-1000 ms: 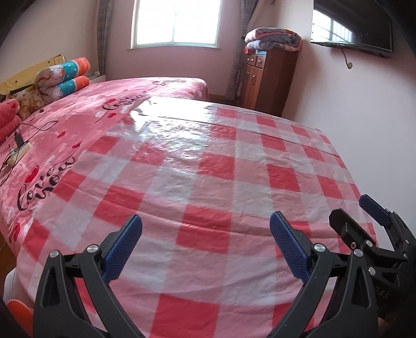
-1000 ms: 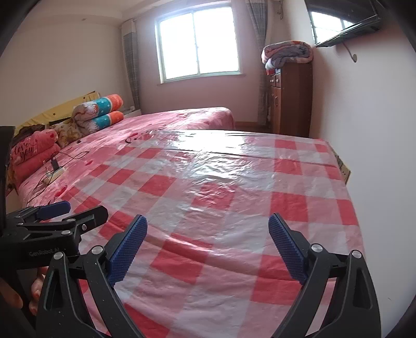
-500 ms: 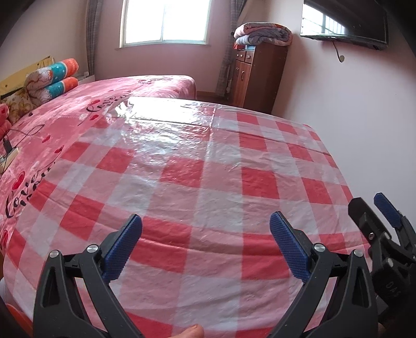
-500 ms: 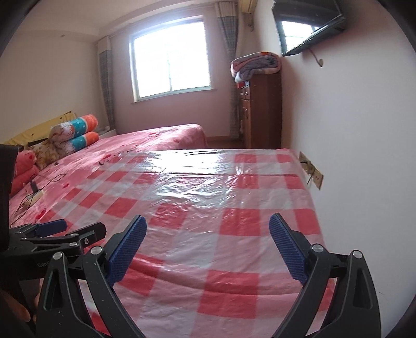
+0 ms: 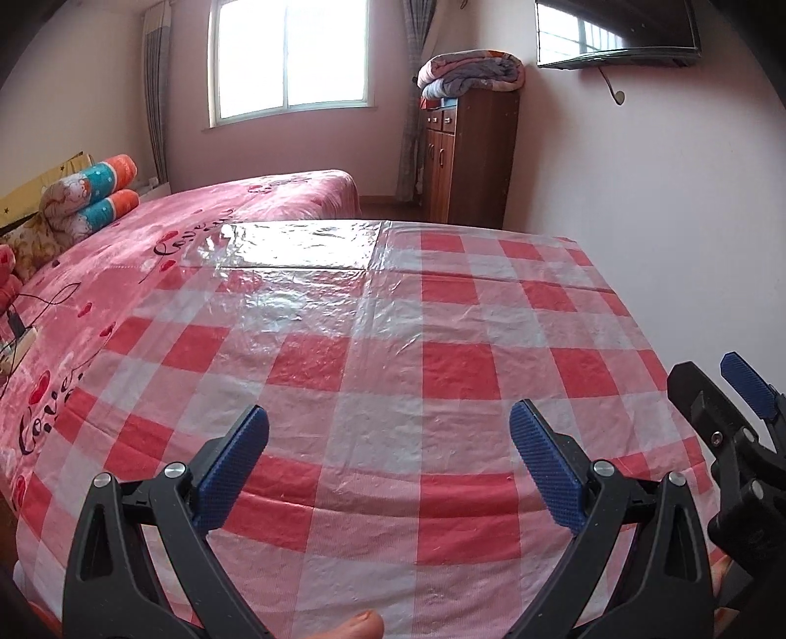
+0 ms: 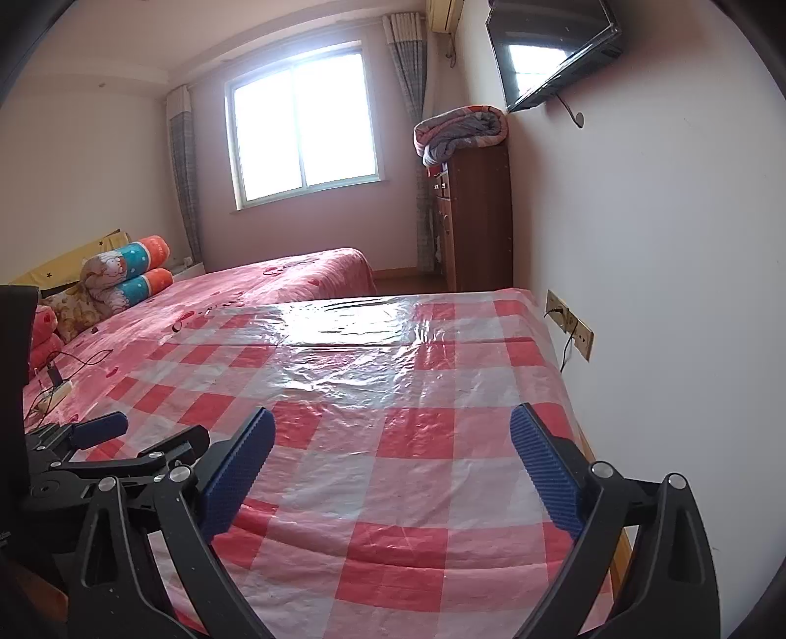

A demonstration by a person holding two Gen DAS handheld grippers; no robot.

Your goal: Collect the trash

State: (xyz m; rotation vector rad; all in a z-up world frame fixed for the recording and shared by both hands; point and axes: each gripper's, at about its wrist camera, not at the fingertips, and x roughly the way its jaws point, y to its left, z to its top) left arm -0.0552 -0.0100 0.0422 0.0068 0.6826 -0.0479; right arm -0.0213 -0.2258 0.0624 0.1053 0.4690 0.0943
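Observation:
No trash shows in either view. A table under a red-and-white checked plastic cloth (image 5: 442, 304) fills the foreground, and its cloth (image 6: 417, 393) is bare and shiny. My left gripper (image 5: 388, 422) hovers open over the near edge with nothing between its blue pads. My right gripper (image 6: 393, 422) is likewise open and holds nothing, over the near right part beside the wall. Each appears in the other's view: the right gripper (image 5: 712, 373) at the far right, the left gripper (image 6: 157, 427) at the lower left.
A pink bed (image 5: 196, 231) adjoins the table on the left, with bolster pillows (image 5: 93, 196) and a power strip with cable (image 6: 54, 391). A wooden cabinet (image 6: 479, 221) with a folded blanket stands at the back. Wall sockets (image 6: 570, 319) and a mounted television (image 6: 555, 44) are on the right wall. A fingertip (image 5: 361, 626) shows at the bottom.
Both views have tilted upward and drawn back slightly, showing more of the window, wall and television. Both grippers stay open and the cloth looks the same.

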